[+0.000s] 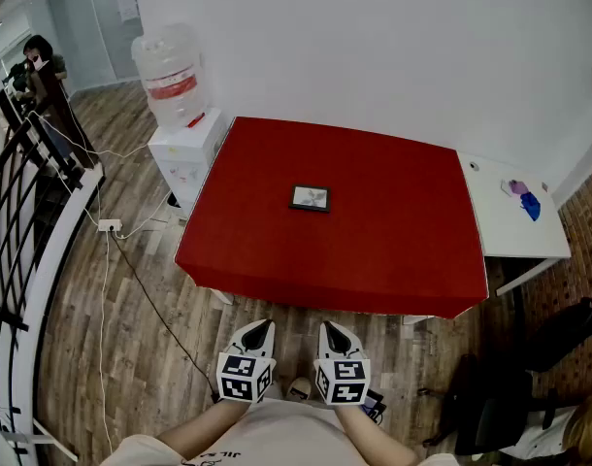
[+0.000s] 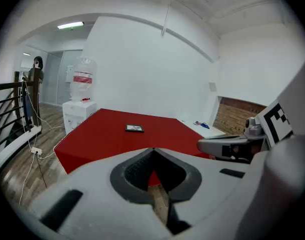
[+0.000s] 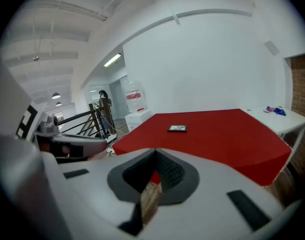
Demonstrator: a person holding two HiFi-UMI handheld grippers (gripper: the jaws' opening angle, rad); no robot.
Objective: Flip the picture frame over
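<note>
A small dark picture frame [image 1: 310, 198] lies flat, picture side up, near the middle of the red table [image 1: 374, 250]. Both grippers hang low in front of me, short of the table's near edge and over the wooden floor. My left gripper [image 1: 260, 328] is shut and holds nothing; in the left gripper view its tips meet [image 2: 152, 150], with the frame [image 2: 134, 128] far ahead. My right gripper [image 1: 332, 329] is shut and empty too; the right gripper view shows its jaws [image 3: 155, 152] closed and the frame [image 3: 177, 128] far off on the table.
A water dispenser [image 1: 177, 115] stands at the table's left end. A white side table [image 1: 514, 223] with a blue object [image 1: 529, 205] adjoins the right end. A black railing [image 1: 24, 212], floor cables and a power strip [image 1: 109, 225] lie left. A person [image 1: 39, 61] stands far left.
</note>
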